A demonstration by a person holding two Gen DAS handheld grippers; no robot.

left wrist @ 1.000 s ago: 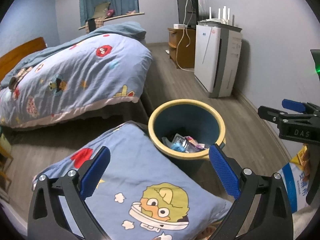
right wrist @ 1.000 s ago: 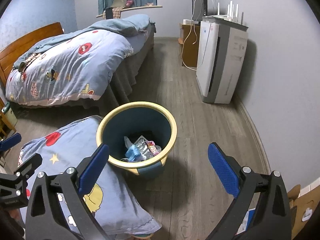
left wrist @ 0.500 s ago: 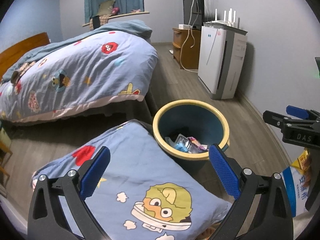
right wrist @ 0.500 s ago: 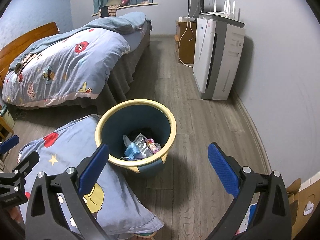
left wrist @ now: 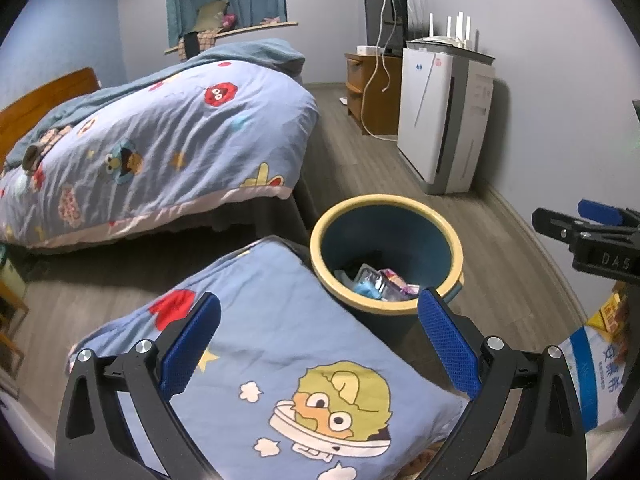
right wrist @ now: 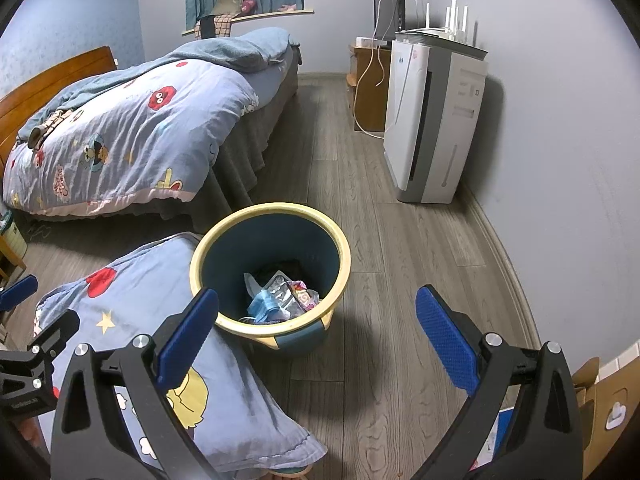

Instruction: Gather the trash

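Observation:
A round bin [left wrist: 320,240] [right wrist: 344,264], blue with a yellow rim, stands on the wood floor. Inside it lies trash [left wrist: 380,284] [right wrist: 280,296]: a blue face mask and several shiny wrappers. My left gripper [left wrist: 318,340] is open and empty, raised over a cartoon-print pillow [left wrist: 280,360], with the bin just beyond its right finger. My right gripper [right wrist: 316,332] is also open and empty, raised in front of the bin. The right gripper's side [left wrist: 592,236] shows at the right edge of the left wrist view.
A bed with a blue cartoon quilt [left wrist: 160,140] [right wrist: 120,140] fills the left. A white air purifier [left wrist: 444,120] [right wrist: 432,120] and a wooden cabinet [left wrist: 368,96] stand along the right wall. A blue-and-white package [left wrist: 596,372] and cardboard [right wrist: 600,404] lie near the right edge.
Both grippers have drifted slightly, so the bin shifts a little right in both views. Both stay open and empty.

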